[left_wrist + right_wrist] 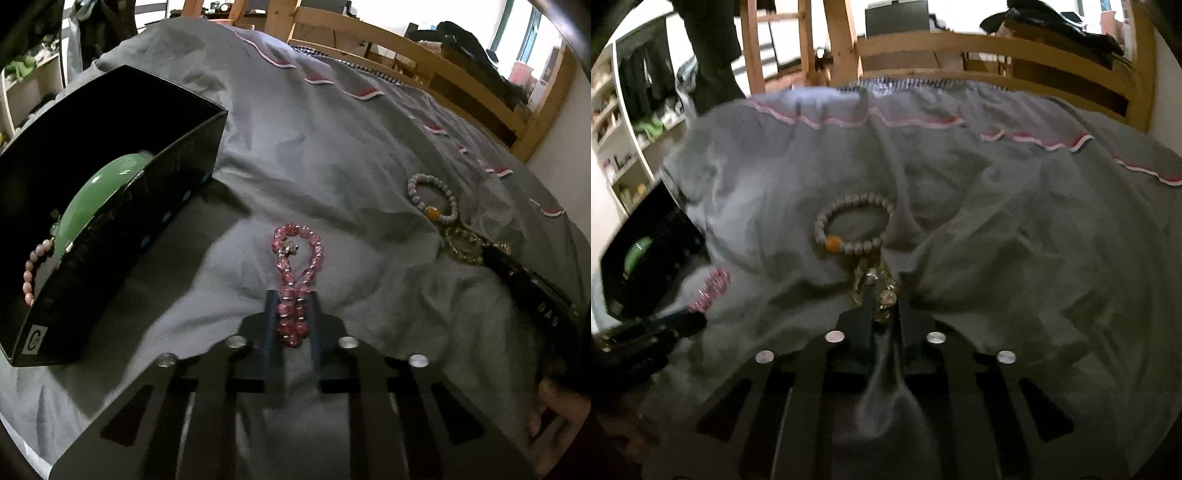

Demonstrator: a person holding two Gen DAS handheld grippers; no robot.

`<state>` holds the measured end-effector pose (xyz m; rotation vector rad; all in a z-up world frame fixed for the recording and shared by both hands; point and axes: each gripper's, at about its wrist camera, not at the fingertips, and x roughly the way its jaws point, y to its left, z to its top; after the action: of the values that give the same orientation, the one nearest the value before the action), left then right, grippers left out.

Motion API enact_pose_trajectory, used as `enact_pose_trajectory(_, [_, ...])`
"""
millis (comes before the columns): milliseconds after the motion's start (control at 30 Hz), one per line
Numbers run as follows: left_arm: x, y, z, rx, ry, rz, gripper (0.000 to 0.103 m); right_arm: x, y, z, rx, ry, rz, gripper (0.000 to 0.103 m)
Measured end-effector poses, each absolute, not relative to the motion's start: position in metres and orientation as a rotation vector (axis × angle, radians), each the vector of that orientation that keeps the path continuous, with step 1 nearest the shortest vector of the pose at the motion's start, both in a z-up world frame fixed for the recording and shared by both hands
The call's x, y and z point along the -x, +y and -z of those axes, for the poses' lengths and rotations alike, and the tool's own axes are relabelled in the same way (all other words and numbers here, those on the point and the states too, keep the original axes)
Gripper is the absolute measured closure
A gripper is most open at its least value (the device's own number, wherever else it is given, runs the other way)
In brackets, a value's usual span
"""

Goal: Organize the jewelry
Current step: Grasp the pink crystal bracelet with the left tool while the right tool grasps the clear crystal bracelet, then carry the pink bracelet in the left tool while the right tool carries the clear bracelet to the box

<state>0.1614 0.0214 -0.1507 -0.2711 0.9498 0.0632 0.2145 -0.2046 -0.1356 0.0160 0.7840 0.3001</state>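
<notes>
My left gripper point(293, 295) is shut on a pink bead bracelet point(295, 258), squeezed into a long loop above the grey bedding; it also shows in the right wrist view point(711, 286). A black box point(110, 206) stands to its left and holds a green bangle point(96, 199) and a pale pink bead bracelet point(33, 266). My right gripper point(882, 291) is shut on a golden bead bracelet point(882, 295), seen from the left wrist view point(461, 243). A grey bead bracelet with an orange bead point(853, 225) lies just beyond it, also in the left wrist view point(432, 199).
Rumpled grey bedding point(314, 147) with a red and white trim covers the bed. A wooden bed rail point(979, 51) runs along the far side. The black box point(646, 254) sits at the left, with white shelves point(617, 140) beyond the bed.
</notes>
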Motion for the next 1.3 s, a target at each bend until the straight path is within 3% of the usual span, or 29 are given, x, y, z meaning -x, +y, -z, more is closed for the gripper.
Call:
enact_pose_trajectory(667, [-0.129, 0.021, 0.13, 0.312, 0.96, 0.012, 0.096, -0.18, -0.219, 0.058, -0.215, 0.635, -0.401, 0.094])
enact_pose_trajectory(1300, [-0.047, 0.038, 0.057, 0.323, 0.898, 0.119, 0.096, -0.109, -0.176, -0.026, -0.224, 0.614, -0.469, 0.094])
